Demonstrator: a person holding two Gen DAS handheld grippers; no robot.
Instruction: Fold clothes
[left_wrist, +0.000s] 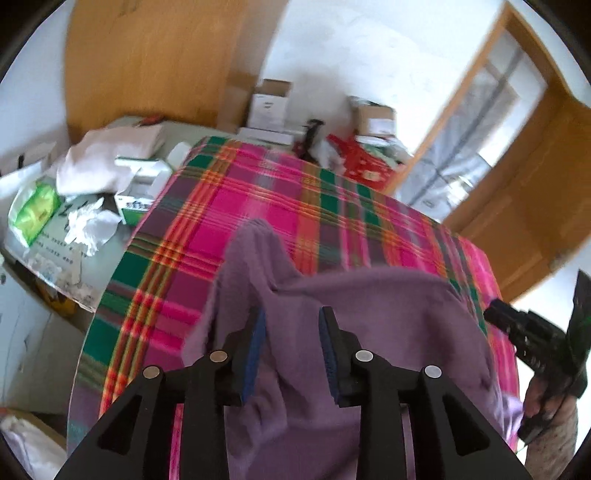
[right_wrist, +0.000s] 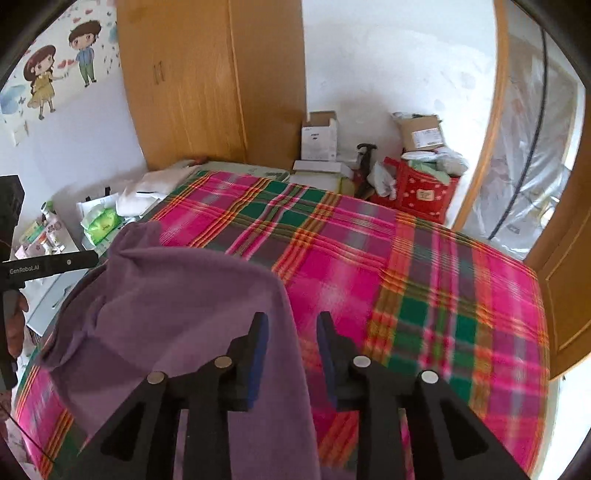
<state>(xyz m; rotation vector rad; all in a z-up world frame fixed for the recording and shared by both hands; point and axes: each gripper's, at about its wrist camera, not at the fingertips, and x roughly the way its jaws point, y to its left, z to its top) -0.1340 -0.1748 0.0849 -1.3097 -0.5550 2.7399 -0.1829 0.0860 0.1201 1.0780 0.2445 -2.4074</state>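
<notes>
From your left wrist camera, the left gripper (left_wrist: 291, 347) has its jaws spread apart with the purple garment (left_wrist: 332, 325) draped between and beneath them; whether the blue pads (left_wrist: 255, 354) actually touch the cloth, you cannot tell. The garment lies bunched on the near part of the plaid bedspread (left_wrist: 258, 199), one end reaching toward the far side. Your right gripper shows at the right edge.

From your right wrist camera, the right gripper (right_wrist: 291, 350) is likewise spread wide, the purple garment (right_wrist: 177, 306) hanging over its left finger and covering the near left of the plaid bedspread (right_wrist: 406, 280). The wooden wardrobe (right_wrist: 207, 81) stands beyond the bed.
</notes>
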